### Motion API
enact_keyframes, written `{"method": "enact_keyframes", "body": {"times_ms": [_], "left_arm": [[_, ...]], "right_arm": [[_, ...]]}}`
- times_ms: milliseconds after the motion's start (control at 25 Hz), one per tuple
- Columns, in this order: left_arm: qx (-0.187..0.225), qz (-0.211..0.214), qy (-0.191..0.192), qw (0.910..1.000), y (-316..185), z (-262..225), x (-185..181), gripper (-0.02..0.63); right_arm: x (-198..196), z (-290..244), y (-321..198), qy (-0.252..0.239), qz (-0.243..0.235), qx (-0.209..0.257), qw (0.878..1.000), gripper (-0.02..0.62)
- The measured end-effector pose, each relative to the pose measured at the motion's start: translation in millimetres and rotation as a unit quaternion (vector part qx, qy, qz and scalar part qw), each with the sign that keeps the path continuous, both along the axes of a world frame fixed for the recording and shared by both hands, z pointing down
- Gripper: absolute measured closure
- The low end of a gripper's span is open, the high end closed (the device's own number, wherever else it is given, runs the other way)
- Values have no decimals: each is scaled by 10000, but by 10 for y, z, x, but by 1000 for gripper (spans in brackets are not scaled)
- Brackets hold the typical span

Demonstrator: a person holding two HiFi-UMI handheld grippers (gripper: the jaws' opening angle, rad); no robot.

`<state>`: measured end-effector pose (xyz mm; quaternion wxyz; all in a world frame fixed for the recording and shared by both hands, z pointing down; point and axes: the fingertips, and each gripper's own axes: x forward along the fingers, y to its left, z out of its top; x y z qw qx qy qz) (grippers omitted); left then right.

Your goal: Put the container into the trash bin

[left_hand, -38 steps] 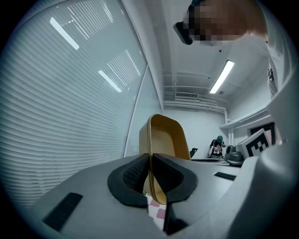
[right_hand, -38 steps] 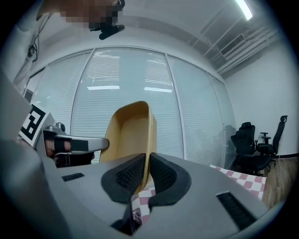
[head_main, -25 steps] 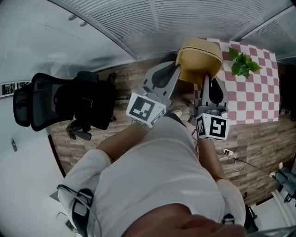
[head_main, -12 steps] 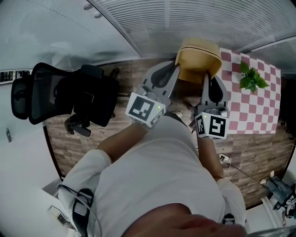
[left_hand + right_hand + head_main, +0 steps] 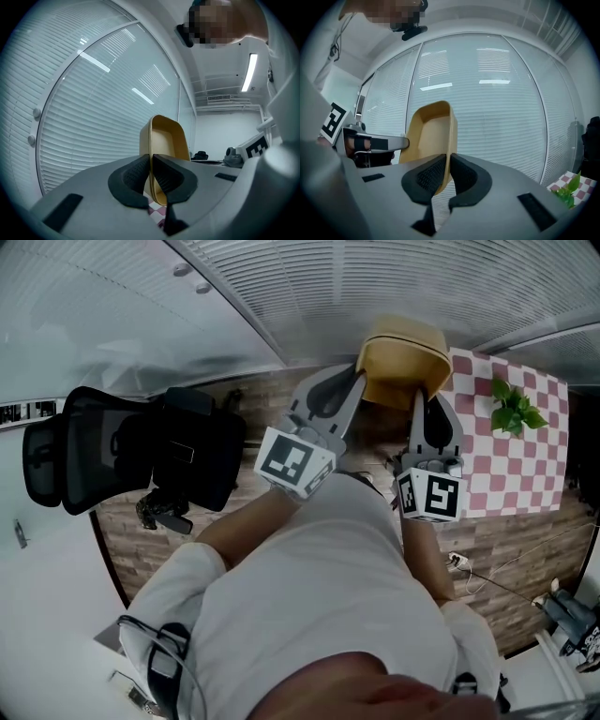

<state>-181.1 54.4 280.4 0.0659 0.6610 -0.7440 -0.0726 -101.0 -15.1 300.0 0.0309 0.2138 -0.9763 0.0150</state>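
Observation:
The container (image 5: 403, 357) is an empty tan plastic tub, held level in the air in front of the person, over the wooden floor. My left gripper (image 5: 359, 382) is shut on its left wall, my right gripper (image 5: 418, 401) on its right wall. In the left gripper view the black pads (image 5: 136, 176) clamp the thin rim of the container (image 5: 164, 138), which stands up beyond the left gripper (image 5: 151, 173). The right gripper view shows the same: the right gripper (image 5: 447, 176) pinches the container (image 5: 431, 133), with the left gripper's finger (image 5: 379, 143) at the far side.
A black office chair (image 5: 122, 456) stands on the floor to the left. To the right is a table with a red-and-white checkered cloth (image 5: 525, 465) and a green plant (image 5: 514, 409). Window blinds (image 5: 375, 277) run along the wall ahead. Cables (image 5: 469, 568) lie on the floor at right.
Both grippers keep the same hold on the container. In the head view the checkered table and plant have slid right and down, and the chair has shifted, as the person moves across the room.

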Motion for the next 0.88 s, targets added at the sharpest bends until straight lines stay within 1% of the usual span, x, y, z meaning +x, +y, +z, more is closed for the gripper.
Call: {"method": "enact_keyframes", "body": {"times_ms": [240, 440, 880], "left_arm": [[56, 130, 46, 9999, 42, -9, -327, 552], [41, 313, 90, 9995, 61, 18, -482, 552], [31, 413, 112, 9991, -25, 55, -532, 552]], "right_arm": [[-309, -12, 60, 11, 148, 19, 9999, 546], [-444, 11, 105, 60, 332, 0, 9994, 546], [-486, 45, 24, 109, 397, -4, 9992, 546]]}}
